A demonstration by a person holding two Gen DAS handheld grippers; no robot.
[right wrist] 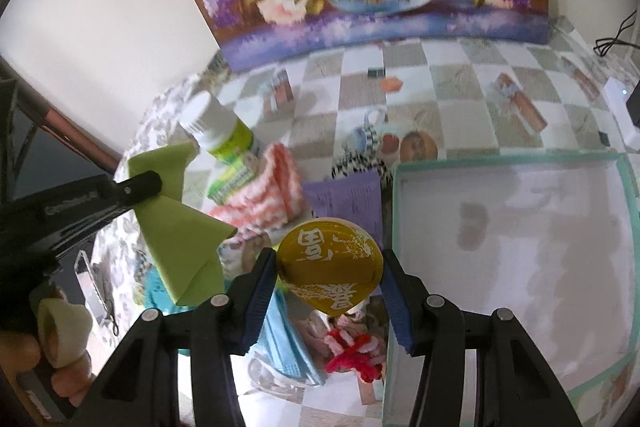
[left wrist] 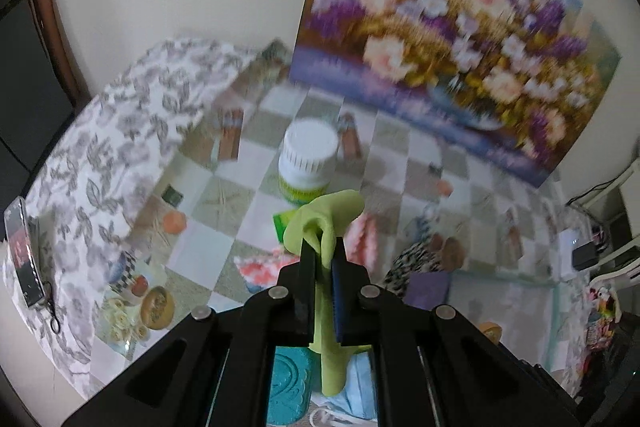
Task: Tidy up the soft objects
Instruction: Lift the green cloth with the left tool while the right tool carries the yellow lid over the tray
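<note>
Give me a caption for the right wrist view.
Right gripper holds a gold lid; left gripper pinches green cloth.

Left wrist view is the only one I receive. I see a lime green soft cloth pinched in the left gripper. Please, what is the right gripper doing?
Observer: The right gripper is shut on a gold round container with white characters.
Operator: Is there a place nearby to put things in?
Observer: Yes, a shallow white box with a teal rim lies to the right of that gripper, and the part of its floor that I see is bare.
Operator: Does my cloth hang free?
Observer: The lime green soft cloth hangs folded from the left gripper. I cannot tell whether its lower tip touches anything.
</note>
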